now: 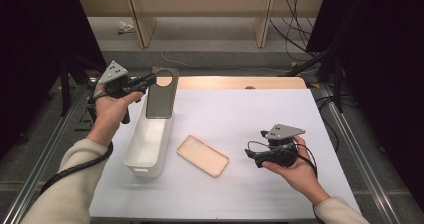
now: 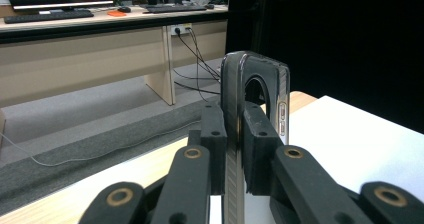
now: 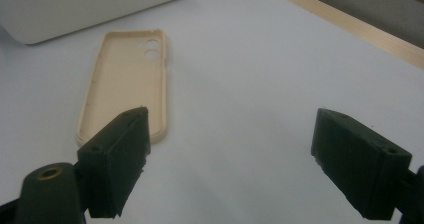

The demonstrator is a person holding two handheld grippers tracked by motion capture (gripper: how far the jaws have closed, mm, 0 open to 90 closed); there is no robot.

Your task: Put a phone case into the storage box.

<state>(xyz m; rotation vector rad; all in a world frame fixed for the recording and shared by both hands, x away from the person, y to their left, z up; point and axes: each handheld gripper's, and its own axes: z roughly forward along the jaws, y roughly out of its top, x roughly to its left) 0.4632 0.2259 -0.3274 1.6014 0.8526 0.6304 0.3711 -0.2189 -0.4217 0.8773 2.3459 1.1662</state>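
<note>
White sheeting covers the table (image 1: pixel 260 124), with a strip of pale wood left bare along its far edge and a grey floor, desk legs and cables beyond. A dark, glossy phone case with a large round camera opening (image 1: pixel 162 94) is held upright over the far end of the long white plastic bin (image 1: pixel 131 159), pinched by its edge between the pressed-in jaws of the left gripper (image 1: pixel 150 79); in the left gripper view the case (image 2: pixel 256 91) is seen clamped edge-on between the black pads (image 2: pixel 214 134). This hold is judged to suit lowering the case into the bin. Nothing can be made out in the visible part of the bin. A beige, open-faced phone case (image 1: pixel 202 155) lies flat on the sheeting just beside the bin. The right gripper (image 1: pixel 252 156) is kept low near it, jaws spread wide with nothing between them, probably ready for that case (image 3: pixel 127 81).
</note>
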